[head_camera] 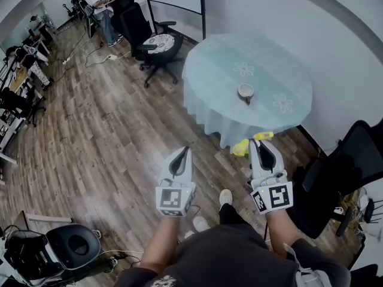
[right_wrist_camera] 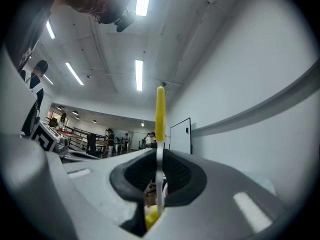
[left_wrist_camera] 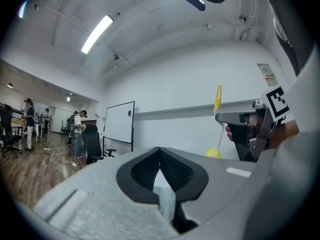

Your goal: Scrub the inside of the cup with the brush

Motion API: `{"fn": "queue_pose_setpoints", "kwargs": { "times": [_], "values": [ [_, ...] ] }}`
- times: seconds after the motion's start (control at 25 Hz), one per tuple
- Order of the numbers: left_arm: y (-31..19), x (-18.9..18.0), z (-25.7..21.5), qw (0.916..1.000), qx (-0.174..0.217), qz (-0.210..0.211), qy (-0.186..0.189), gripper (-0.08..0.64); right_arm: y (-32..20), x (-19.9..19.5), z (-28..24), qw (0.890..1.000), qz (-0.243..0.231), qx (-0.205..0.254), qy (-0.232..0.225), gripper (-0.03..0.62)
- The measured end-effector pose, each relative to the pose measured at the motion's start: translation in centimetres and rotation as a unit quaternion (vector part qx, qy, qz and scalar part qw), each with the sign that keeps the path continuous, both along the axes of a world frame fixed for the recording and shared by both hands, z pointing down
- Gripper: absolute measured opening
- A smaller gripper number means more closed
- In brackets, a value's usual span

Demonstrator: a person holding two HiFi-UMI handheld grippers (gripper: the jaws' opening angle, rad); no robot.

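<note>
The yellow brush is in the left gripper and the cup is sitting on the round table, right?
Not quite. The yellow brush is clamped in the right gripper, as the right gripper view shows. The left gripper is shut on nothing. The cup does sit on the round table.

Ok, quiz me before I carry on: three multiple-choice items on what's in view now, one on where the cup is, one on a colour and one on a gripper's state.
1. Where is the cup? A on an office chair; B on the floor; C on the round table.
2. What colour is the brush handle? A red; B yellow; C black.
3. How do the left gripper jaws stand? A together, nothing between them; B shut on the cup; C wide apart.

Answers:
1 C: the head view shows it on the blue-clothed tabletop.
2 B: the yellow handle rises from the right gripper, which is shut on it.
3 A: the left gripper view shows the pads meeting, empty.
</note>
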State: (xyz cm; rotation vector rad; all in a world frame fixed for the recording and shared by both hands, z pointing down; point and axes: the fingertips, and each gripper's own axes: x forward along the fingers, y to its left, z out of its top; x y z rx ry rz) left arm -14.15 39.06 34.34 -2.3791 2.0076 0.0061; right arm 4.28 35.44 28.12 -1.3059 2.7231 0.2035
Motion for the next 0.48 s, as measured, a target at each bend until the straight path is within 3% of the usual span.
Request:
{"fn": "queue_pose_setpoints", "kwargs": {
  "times": [0.48],
  "values": [
    [-10.2,5.6,0.3,0.9997,-0.022,0.012,-0.008,-0.003,-10.1,5.0,-0.4,1.0,0.005,-0.002,-0.012,0.038]
  ]
}}
